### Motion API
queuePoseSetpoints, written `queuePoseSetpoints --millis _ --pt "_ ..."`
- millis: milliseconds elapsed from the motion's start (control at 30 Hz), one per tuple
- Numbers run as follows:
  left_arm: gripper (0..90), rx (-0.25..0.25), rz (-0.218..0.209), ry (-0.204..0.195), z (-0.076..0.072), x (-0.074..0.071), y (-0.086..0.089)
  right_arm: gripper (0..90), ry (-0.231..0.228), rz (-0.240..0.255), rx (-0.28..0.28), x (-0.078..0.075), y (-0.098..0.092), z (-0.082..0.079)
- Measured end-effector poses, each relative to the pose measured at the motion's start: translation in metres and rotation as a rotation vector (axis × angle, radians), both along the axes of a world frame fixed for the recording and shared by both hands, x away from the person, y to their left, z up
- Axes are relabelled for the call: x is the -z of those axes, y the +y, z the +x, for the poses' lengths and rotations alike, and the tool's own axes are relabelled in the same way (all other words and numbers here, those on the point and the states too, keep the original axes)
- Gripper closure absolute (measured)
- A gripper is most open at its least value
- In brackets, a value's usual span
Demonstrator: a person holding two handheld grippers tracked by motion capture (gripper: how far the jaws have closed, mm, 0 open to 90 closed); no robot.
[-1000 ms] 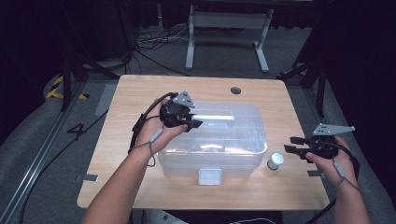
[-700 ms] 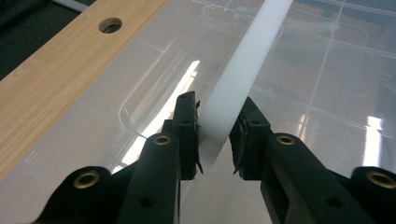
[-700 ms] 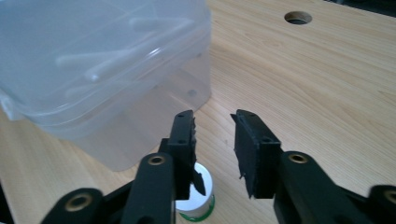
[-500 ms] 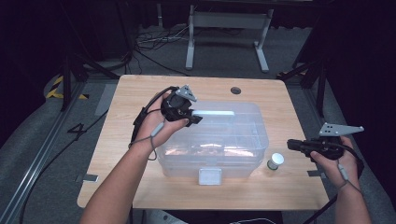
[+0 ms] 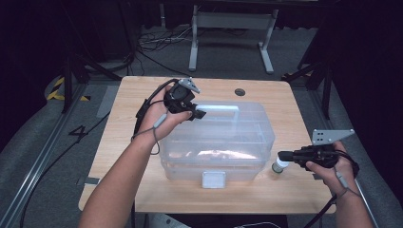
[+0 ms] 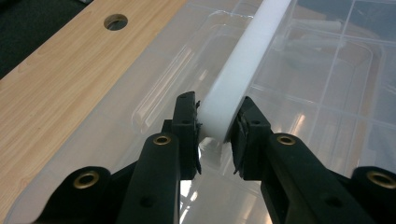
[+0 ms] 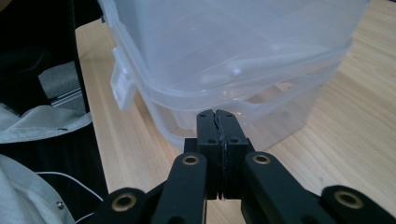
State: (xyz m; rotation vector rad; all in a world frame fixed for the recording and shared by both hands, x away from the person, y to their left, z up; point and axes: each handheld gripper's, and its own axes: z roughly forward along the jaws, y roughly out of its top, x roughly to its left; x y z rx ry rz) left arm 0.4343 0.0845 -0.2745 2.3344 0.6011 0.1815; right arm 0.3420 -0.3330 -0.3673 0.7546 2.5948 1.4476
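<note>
Storage box handle [image 6: 243, 60], lying lengthwise across the lid of the clear box [image 5: 247, 142] at desk [image 5: 119, 142] centre, is grasped at its near end by the left gripper [image 6: 215, 123], while the right gripper [image 7: 217, 116], fingers clenched empty, hovers beside the box's end.

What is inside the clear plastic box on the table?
Through the lid of the clear plastic box, divider walls and pale blurred contents show. What these are cannot be told, because glare and the cloudy plastic cover them. The white handle lies on top.
</note>
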Motion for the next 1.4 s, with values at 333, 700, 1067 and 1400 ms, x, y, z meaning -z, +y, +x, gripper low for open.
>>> queuePoseSetpoints --millis 333,700,1067,1400 --pt "73.7 -0.004 -0.002 0.016 0.004 -0.003 0.000 89.8 0.011 -0.021 -0.045 0.008 0.017 0.002" --pt "73.5 0.003 -0.006 0.023 0.004 -0.003 0.001 89.8 0.008 -0.030 -0.045 0.010 0.021 0.003" --pt "58.8 0.019 -0.065 -0.017 -0.007 -0.011 0.007 90.0 0.012 -0.051 -0.033 0.010 0.024 0.003" --pt "55.7 -0.026 -0.093 -0.046 -0.016 -0.020 0.023 90.0 -0.003 0.000 -0.015 0.004 0.021 0.004"
